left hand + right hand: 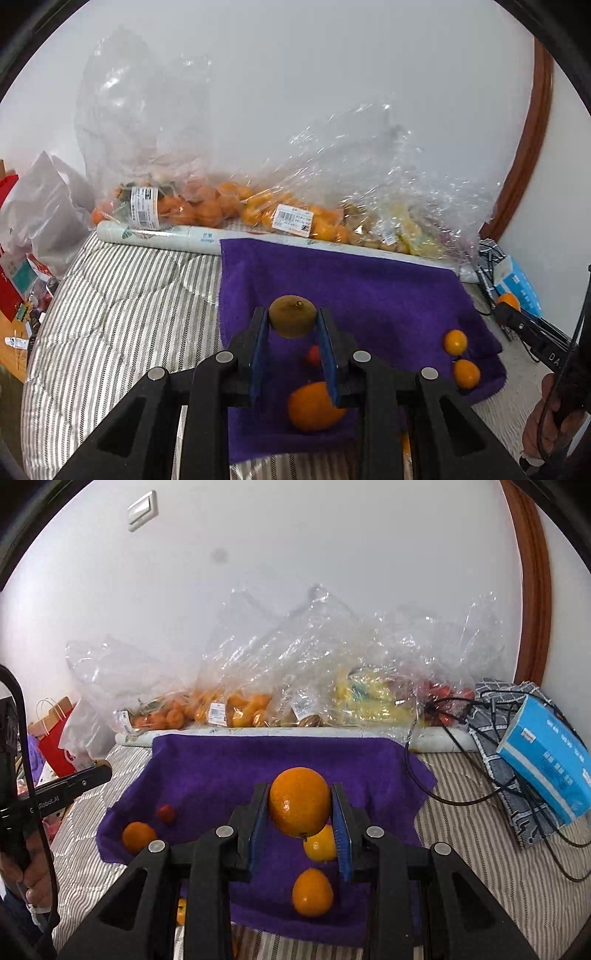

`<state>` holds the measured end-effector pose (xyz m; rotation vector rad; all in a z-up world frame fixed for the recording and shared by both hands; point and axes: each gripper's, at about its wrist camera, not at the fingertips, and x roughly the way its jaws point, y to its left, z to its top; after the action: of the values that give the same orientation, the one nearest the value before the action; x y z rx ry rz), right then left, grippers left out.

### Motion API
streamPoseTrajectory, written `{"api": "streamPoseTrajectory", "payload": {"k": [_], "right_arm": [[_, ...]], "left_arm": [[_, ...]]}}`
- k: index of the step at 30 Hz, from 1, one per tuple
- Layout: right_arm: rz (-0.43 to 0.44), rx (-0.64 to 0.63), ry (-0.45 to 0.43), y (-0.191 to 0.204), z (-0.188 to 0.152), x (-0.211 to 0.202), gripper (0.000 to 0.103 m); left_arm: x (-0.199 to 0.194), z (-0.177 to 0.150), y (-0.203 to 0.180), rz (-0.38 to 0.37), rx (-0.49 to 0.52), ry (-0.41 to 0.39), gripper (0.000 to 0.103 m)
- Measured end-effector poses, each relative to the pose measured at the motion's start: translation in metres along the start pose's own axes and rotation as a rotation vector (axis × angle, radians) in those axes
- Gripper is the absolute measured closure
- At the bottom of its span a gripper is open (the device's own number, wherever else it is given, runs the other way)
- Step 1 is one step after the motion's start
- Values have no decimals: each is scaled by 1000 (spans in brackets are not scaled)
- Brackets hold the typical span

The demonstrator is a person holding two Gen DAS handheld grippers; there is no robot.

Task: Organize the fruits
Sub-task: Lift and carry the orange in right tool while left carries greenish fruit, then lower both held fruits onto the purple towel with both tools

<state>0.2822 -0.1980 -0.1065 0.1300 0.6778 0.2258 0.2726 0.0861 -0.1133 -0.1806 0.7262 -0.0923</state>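
Note:
My left gripper (293,321) is shut on a brown kiwi (292,316), held above a purple towel (369,295). On the towel lie an orange (314,408), a small red fruit (314,355) and two small oranges (455,342) (466,373). My right gripper (300,805) is shut on a large orange (299,801) over the same purple towel (221,775). Below it lie two oranges (320,843) (312,892); another orange (138,836) and a red fruit (167,813) lie to the left. The left gripper (101,770) shows at the left edge there.
Clear plastic bags of oranges (207,206) and other fruit (369,698) line the wall behind a rolled mat (159,236). A blue tissue box (546,757) and black cables (461,716) lie at right. A striped bedcover (110,295) surrounds the towel. Bags (40,206) stand at left.

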Motion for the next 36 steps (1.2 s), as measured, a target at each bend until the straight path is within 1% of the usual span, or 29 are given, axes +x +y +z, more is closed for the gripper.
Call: {"api": "streamPoseTrajectory", "payload": {"k": [2, 8, 12, 17, 28, 36], "right_arm": [[7, 2, 5, -3, -2, 6, 71], [-9, 12, 20, -11, -4, 20, 71], [-38, 8, 20, -17, -3, 21, 71], [-44, 34, 14, -26, -2, 20, 71], [-61, 2, 76, -20, -12, 39, 71], [-66, 7, 115, -21, -18, 49, 71]], "left_arm": [[7, -2, 4, -4, -8, 16, 78], [21, -7, 15, -5, -38, 50, 78], [25, -9, 14, -11, -32, 55, 78], [29, -12, 11, -16, -18, 63, 78], [36, -15, 8, -12, -4, 85, 78], [41, -17, 6, -11, 8, 105, 78]]}}
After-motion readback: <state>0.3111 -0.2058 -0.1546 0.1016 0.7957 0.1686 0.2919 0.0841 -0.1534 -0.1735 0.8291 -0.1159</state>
